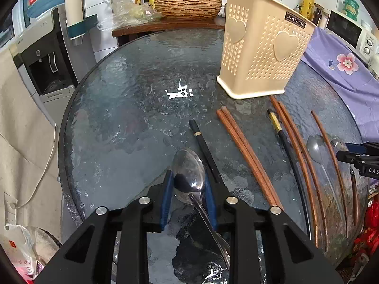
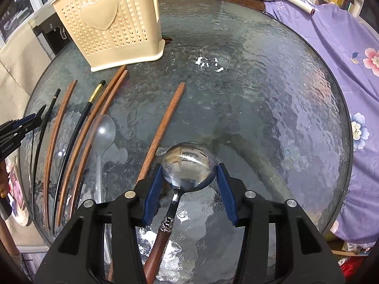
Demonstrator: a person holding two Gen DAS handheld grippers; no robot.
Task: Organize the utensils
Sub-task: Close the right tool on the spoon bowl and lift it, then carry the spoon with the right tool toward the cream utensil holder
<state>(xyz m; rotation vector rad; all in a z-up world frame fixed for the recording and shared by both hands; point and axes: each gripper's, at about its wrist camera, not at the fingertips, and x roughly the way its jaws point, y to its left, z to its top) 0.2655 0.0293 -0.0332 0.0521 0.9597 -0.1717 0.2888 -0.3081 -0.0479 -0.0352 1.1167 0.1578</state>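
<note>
Chopsticks and spoons lie before the holder on the table.

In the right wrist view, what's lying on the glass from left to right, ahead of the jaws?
Thin black chopstick → lone brown chopstick → gold-banded black chopstick → brown chopstick pair → plain metal spoon → single brown chopstick → wooden-handled spoon, its bowl between the right gripper's jaws.

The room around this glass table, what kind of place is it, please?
Most likely a home kitchen or dining corner. A microwave and a water dispenser stand nearby, and chopsticks lie beside a utensil holder on the glass table.
</note>
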